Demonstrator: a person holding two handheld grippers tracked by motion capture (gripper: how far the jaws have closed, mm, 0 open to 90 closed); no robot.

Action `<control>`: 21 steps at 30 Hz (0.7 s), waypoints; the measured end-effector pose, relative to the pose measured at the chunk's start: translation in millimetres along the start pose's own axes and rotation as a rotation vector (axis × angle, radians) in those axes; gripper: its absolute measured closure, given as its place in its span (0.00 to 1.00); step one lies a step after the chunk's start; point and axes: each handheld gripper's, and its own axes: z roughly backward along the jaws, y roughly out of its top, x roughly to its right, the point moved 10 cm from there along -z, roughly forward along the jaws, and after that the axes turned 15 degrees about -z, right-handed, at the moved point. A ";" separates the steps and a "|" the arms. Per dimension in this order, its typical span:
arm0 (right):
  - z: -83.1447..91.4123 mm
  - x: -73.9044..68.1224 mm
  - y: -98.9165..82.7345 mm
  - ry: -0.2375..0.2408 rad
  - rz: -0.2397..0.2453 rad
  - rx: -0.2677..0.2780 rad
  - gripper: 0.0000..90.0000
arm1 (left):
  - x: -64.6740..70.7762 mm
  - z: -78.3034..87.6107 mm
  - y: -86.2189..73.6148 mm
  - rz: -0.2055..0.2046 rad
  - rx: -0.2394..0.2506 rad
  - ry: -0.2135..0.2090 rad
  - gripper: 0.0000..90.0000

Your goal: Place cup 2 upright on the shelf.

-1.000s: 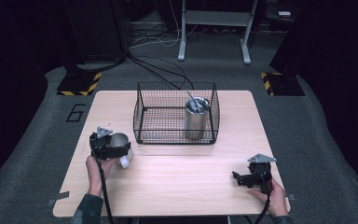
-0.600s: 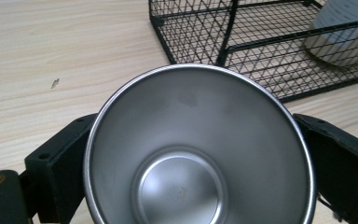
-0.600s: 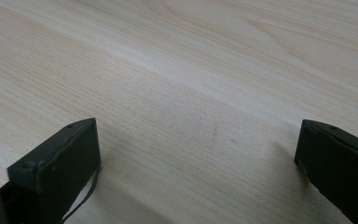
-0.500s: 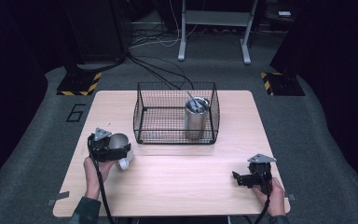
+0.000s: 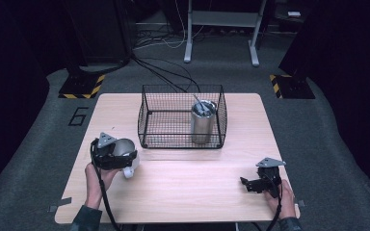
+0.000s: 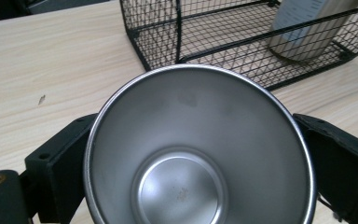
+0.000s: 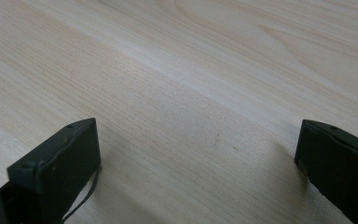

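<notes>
We're gripping a steel cup (image 6: 200, 158) in the left tongs (image 5: 118, 156), lower left of the frame, just short of the wire basket (image 5: 181, 117). Our right tongs (image 5: 250, 183) are sitting wide open, holding nothing, over the worktop (image 5: 188, 187).

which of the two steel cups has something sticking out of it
The steel cup in the wire basket, standing upright with a utensil poking out of its top. The steel cup in the left tool is empty inside.

You're in a lab or test studio: black curtains, grey carpet, hazard-striped floor blocks (image 5: 82, 86), loose cables (image 5: 161, 72) beyond the tabletop's (image 5: 183, 187) far edge, a metal stand (image 5: 220, 29).
</notes>
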 end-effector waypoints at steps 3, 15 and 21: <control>-0.2 -0.2 0.3 0.002 -0.001 0.002 0.00 | 6.1 2.1 5.0 -0.019 0.004 -0.022 0.07; -0.4 -0.1 0.3 0.004 0.003 0.001 0.00 | 27.1 9.1 23.5 -0.083 0.027 -0.086 0.07; -0.2 -0.1 0.1 0.005 0.003 -0.002 0.00 | 38.1 9.5 33.8 -0.115 0.038 -0.114 0.07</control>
